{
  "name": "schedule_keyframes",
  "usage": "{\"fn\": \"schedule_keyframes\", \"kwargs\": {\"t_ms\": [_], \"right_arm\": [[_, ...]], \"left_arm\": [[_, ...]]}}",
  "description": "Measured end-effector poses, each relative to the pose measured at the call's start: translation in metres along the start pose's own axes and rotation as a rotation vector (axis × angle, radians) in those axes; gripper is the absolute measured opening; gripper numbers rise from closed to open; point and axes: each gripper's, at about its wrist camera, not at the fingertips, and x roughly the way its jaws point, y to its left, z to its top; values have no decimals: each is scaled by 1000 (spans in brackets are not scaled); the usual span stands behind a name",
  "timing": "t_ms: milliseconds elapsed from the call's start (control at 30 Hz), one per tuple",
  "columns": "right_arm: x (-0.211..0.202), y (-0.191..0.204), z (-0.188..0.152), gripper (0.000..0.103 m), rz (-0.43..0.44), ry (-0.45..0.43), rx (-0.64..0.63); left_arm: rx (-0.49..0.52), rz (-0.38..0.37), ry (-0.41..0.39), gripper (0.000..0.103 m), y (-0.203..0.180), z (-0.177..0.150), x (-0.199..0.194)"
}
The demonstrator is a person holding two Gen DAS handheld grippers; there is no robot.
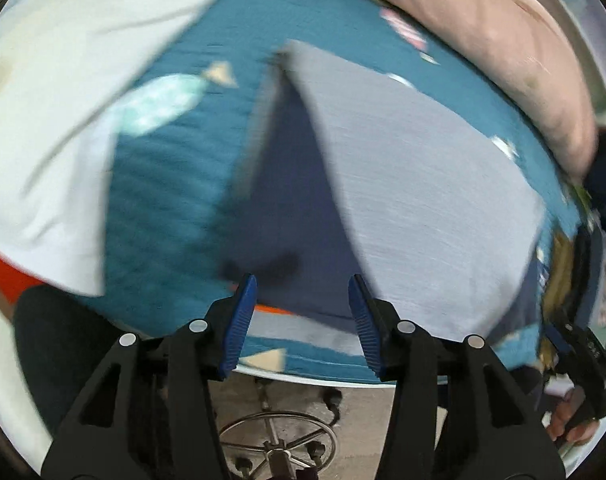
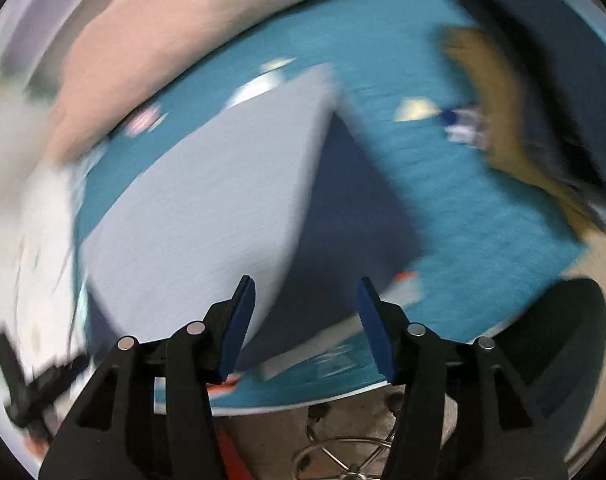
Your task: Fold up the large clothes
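A light grey cloth (image 1: 423, 208) lies folded on a teal table cover (image 1: 163, 200) with fish shapes, and a dark blue part (image 1: 287, 200) of it shows beside the fold. A pink cloth (image 1: 503, 48) is piled at the far side, and a white cloth (image 1: 55, 100) lies to the left. A brown thing (image 2: 499, 116) sits far right, too blurry to name. The left gripper (image 1: 303, 292) and right gripper (image 2: 306, 292) point down over the near edge. Both have their jaws apart and hold nothing.

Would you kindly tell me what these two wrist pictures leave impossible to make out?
- Grey garment: which kind it is; motion blur, both views.
- Its near edge: behind the left gripper and right gripper.
- Brown and dark cloth: smeared, right view.
- Pink cloth: cut off at the top edge, left view.
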Motion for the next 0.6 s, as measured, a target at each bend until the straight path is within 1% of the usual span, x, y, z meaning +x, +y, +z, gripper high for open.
{"fn": "schedule_keyframes", "kwargs": {"t_ms": [67, 100, 133, 167, 200, 233, 267, 300, 333, 367, 400, 433, 467, 500, 533, 567, 600], "right_arm": [[17, 26, -8, 32, 19, 42, -83], [31, 39, -14, 29, 31, 88, -121], [44, 47, -17, 23, 46, 120, -136], [61, 54, -22, 20, 42, 161, -150], [73, 57, -25, 19, 21, 186, -169], [86, 58, -28, 13, -29, 192, -200], [93, 56, -29, 13, -36, 195, -218], [95, 56, -25, 13, -17, 201, -209], [92, 51, -23, 12, 4, 214, -192], [88, 44, -18, 9, 1, 221, -180], [81, 35, -13, 9, -88, 191, -187], [74, 24, -7, 9, -174, 149, -192], [69, 2, 2, 8, -193, 142, -149], [69, -15, 8, 8, -190, 161, -99], [69, -34, 14, 1, -204, 174, -49], [69, -50, 19, 0, -190, 180, -16], [71, -60, 22, 0, -144, 197, 2]], "left_arm": [[46, -10, 43, 48, -20, -4, 19], [66, -32, 67, 48, -29, -6, 31], [74, -52, 92, 48, -32, -10, 41], [74, -72, 122, 48, -35, -13, 53], [74, -72, 137, 48, -35, -16, 62], [81, -52, 128, 48, -35, -18, 72], [103, -52, 108, 48, -35, -20, 71], [122, -47, 109, 45, -35, -21, 68], [127, -28, 109, 42, -31, -23, 64], [126, 15, 100, 41, -26, -22, 59], [124, 101, 78, 42, -17, -21, 53], [123, 136, 64, 42, -10, -20, 49], [115, 147, 56, 42, 1, -18, 45], [100, 146, 57, 39, 9, -17, 44], [73, 153, 64, 31, 21, -14, 44], [47, 169, 77, 10, 32, -12, 46], [23, 173, 79, 6, 40, -10, 50]]}}
